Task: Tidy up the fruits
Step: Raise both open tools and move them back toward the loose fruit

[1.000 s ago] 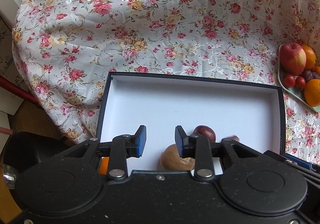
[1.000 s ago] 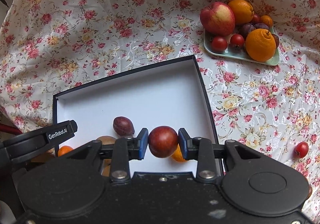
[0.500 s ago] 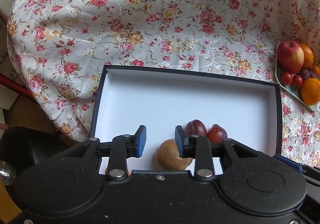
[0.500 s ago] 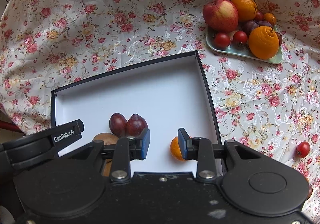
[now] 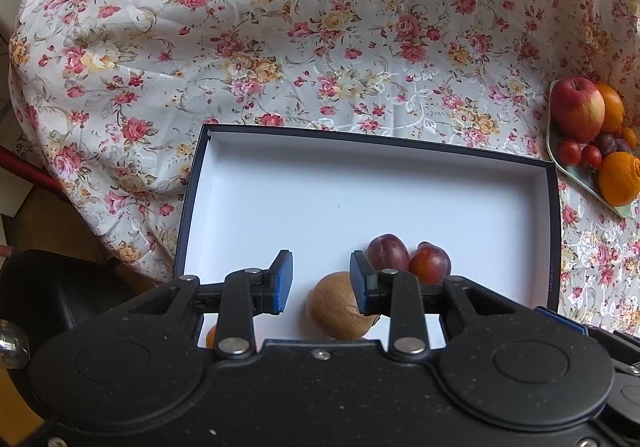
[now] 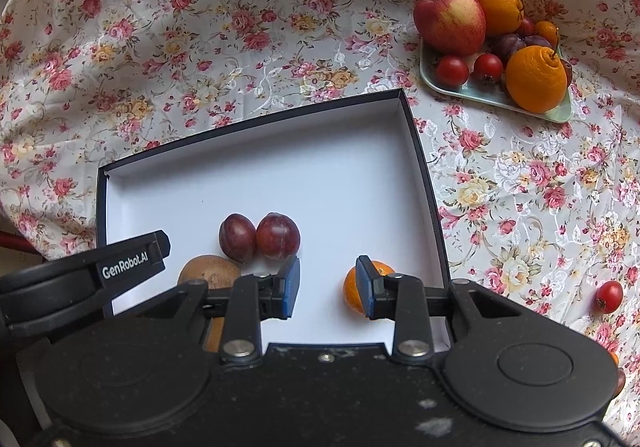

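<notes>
A fuzzy brown kiwi [image 6: 208,270] is lying leftmost in the white-lined cardboard box [image 6: 416,151], beside two smooth, glossy plums [image 6: 237,236] now touching. The right claw [image 6: 327,286], which was gripping the redder plum [image 6: 278,235] a second ago, is hanging open and empty. The left claw [image 5: 320,286] is staying open. A dimpled tangerine [image 6: 362,287] is sitting rightward.

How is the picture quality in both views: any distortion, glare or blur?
Left wrist view: fisheye bends the box rim; the tablecloth shows shiny highlights; the plums look sharp. Right wrist view: the same bending, top right corner overexposed, and the apple is in focus.
</notes>
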The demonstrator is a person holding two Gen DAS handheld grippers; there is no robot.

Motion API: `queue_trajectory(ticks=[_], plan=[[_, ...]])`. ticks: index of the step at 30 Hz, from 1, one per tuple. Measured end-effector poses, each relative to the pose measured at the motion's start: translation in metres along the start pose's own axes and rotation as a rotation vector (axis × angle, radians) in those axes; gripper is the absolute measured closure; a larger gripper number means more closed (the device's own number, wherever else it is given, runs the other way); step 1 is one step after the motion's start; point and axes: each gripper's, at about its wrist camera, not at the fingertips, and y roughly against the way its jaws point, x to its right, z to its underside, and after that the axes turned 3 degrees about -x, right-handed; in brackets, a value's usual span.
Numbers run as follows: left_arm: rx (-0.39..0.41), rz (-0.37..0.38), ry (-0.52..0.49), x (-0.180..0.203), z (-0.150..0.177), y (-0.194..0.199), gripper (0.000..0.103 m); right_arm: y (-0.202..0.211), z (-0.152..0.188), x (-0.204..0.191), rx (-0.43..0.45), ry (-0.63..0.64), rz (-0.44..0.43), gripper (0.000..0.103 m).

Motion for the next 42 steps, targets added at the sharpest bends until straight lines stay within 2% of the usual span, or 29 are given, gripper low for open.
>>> queue_trajectory(ticks=[22, 35, 40, 42], plan=[[-0.024, 0.038, -0.005, 0.007, 0.003, 0.003, 0.062, -0.006, 0.001, -0.002, -0.029, 0.006, 0.002, 0.069], [-0.022, 0.065, -0.078, 0.046, 0.013, 0.012, 0.062, 0.005, 0.009, 0.014, -0.033, -0.016, 0.014, 0.069], [-0.063, 0.139, -0.102, 0.066, 0.019, 0.013, 0.062, 0.013, 0.014, 0.029, -0.033, -0.035, 0.020, 0.069], [-0.064, 0.139, -0.120, 0.075, 0.023, 0.014, 0.062, 0.015, 0.016, 0.036, -0.035, -0.045, 0.025, 0.069]])
